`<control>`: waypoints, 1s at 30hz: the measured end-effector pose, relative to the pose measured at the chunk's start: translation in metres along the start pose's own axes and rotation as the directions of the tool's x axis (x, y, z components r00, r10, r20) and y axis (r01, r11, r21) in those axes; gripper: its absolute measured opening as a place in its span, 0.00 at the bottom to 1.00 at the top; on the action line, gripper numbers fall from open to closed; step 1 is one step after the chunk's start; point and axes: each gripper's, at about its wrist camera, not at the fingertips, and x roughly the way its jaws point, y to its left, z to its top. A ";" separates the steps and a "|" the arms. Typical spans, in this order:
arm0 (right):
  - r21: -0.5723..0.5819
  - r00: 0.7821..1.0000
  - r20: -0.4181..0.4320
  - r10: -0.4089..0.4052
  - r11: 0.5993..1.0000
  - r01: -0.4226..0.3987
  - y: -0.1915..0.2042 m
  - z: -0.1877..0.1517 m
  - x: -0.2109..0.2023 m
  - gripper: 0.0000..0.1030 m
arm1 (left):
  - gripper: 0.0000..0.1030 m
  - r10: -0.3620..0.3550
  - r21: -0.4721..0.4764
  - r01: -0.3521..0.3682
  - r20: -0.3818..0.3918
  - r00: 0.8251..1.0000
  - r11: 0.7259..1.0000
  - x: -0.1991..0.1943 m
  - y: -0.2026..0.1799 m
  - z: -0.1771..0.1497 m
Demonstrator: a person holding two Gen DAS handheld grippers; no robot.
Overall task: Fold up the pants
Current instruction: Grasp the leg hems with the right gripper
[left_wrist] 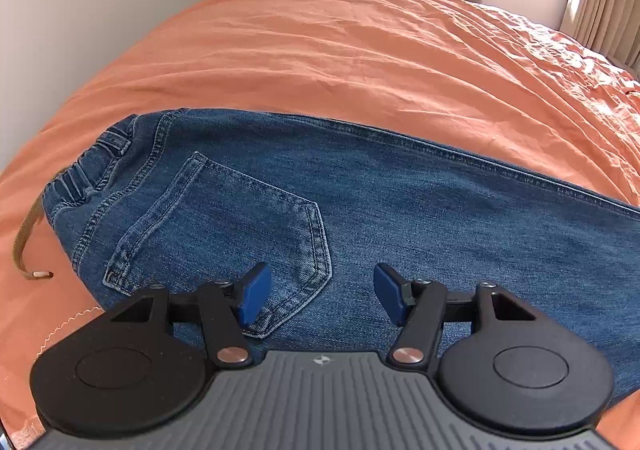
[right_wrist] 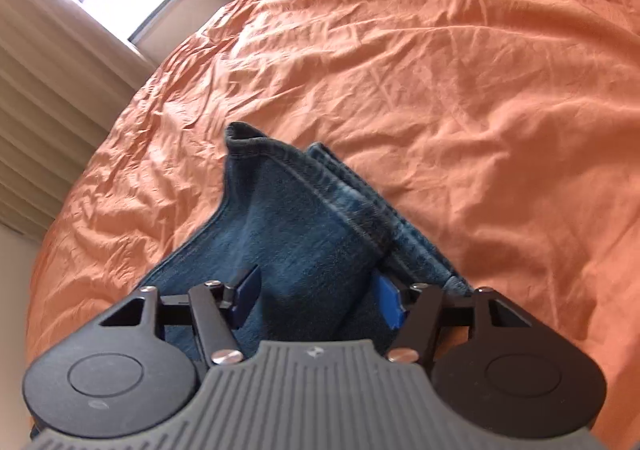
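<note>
A: Pants (left_wrist: 360,202)?
B: Blue denim, flat across mid-frame on the orange bed (left_wrist: 340,50); back pocket (left_wrist: 224,246) lower left, leg ends (right_wrist: 304,190) stacked centre in the right view.
A: Tongs?
B: Left tongs (left_wrist: 323,298) and right tongs (right_wrist: 318,300) both spread wide, gripping nothing.

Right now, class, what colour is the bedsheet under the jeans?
Orange. The bedsheet lies wrinkled under the blue jeans; the right wrist view shows it best.

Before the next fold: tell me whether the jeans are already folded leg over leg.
Folded lengthwise. The jeans show one back pocket and one leg's width; two hems lie stacked at the cuff end.
</note>
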 end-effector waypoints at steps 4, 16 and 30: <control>0.114 0.998 0.015 0.058 0.992 -0.059 -0.026 -0.006 0.002 0.38 | 0.68 0.004 0.021 -0.005 0.009 1.000 1.000 -0.006 -0.001 -0.003; -0.230 0.987 0.160 0.031 0.973 0.007 0.038 0.008 -0.089 0.16 | 0.68 -0.029 -0.011 0.029 0.007 1.000 1.000 -0.015 0.008 -0.009; 0.161 0.984 0.041 0.172 0.971 -0.176 -0.064 -0.021 -0.052 0.21 | 0.68 -0.083 0.010 0.083 -0.001 0.997 0.996 -0.011 -0.003 -0.010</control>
